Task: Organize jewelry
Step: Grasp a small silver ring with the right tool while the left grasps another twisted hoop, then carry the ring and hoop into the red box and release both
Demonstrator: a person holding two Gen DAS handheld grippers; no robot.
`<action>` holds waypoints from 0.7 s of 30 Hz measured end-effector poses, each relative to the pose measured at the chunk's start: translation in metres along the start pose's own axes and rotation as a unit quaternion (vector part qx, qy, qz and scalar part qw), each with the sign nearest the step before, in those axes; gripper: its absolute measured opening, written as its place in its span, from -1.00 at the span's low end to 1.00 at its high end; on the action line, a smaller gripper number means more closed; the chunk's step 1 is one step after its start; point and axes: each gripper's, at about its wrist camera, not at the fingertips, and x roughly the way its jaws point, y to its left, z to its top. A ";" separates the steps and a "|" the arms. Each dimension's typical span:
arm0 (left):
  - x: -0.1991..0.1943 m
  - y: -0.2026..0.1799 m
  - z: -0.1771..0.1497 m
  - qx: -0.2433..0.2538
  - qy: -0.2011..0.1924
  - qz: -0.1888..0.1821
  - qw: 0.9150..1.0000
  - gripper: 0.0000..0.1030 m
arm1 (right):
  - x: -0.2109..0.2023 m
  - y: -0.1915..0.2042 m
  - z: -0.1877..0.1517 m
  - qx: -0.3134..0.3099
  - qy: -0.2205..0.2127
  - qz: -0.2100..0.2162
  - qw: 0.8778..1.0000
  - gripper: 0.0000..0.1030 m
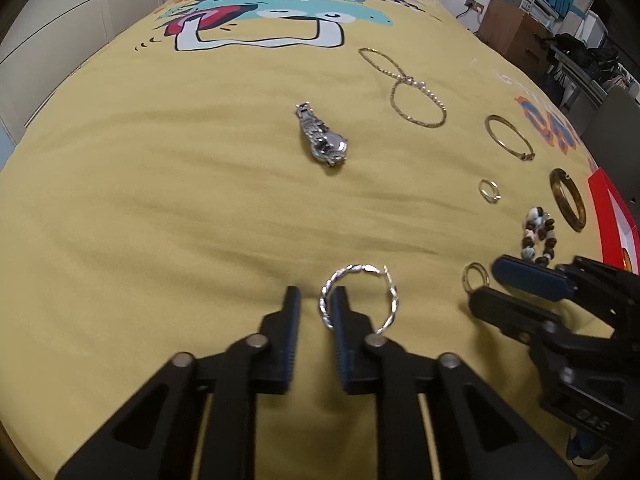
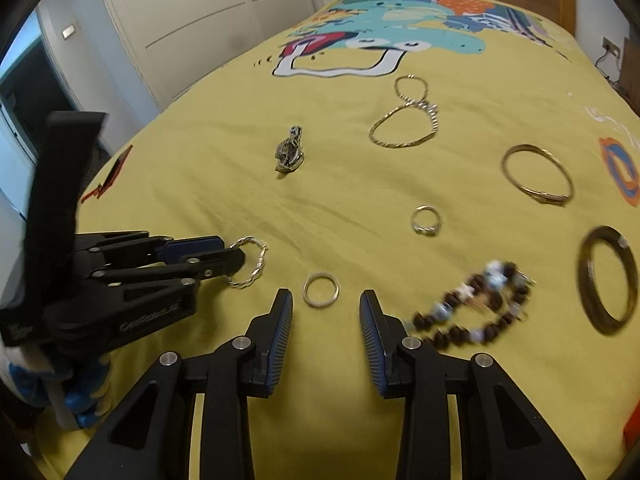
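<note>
1. The left gripper [image 1: 316,290] is pointing steeply down at the yellow bedspread [image 2: 352,392]. Its fingers are standing apart and unclenched. The near-left rim of the twisted silver hoop [image 1: 354,269] is lying between them, with one finger sitting inside the loop. In the left wrist view the pads are not pressing on the rim.
2. For a sound pick, the pads should be closing squarely across that rim. They should be staying low enough to catch metal, but not so low that they are pinching a fold of cloth. A thin twisted wire is likely to be slipping or tipping under a crooked squeeze.
3. The right gripper [image 2: 325,294] is hanging with its fingers released and empty. The plain ring [image 2: 305,290] is lying flat just ahead of the gap. One fingertip going inside the ring would probably be gripping better than two pads straddling it.
4. The bead bracelet [image 2: 478,282] is lying just beside the right gripper's outer finger, so that finger should be keeping clear of it.
5. Farther off, the stone ring [image 2: 424,231], the watch [image 2: 289,156], two bangles and the gold chain [image 2: 400,144] are lying well apart from each other, and neither gripper is touching them.
</note>
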 end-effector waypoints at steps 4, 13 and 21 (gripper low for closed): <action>-0.003 0.006 -0.002 -0.006 -0.005 -0.007 1.000 -0.91 | 0.015 0.003 0.004 -0.003 0.010 -0.010 1.000 -0.44; -0.032 0.015 -0.012 -0.018 -0.023 -0.010 1.000 -0.92 | 0.009 0.013 -0.001 -0.010 0.009 -0.011 1.000 -0.61; -0.075 0.011 -0.025 -0.020 -0.041 -0.009 0.999 -0.92 | -0.042 0.022 -0.016 -0.003 -0.029 0.000 1.000 -0.61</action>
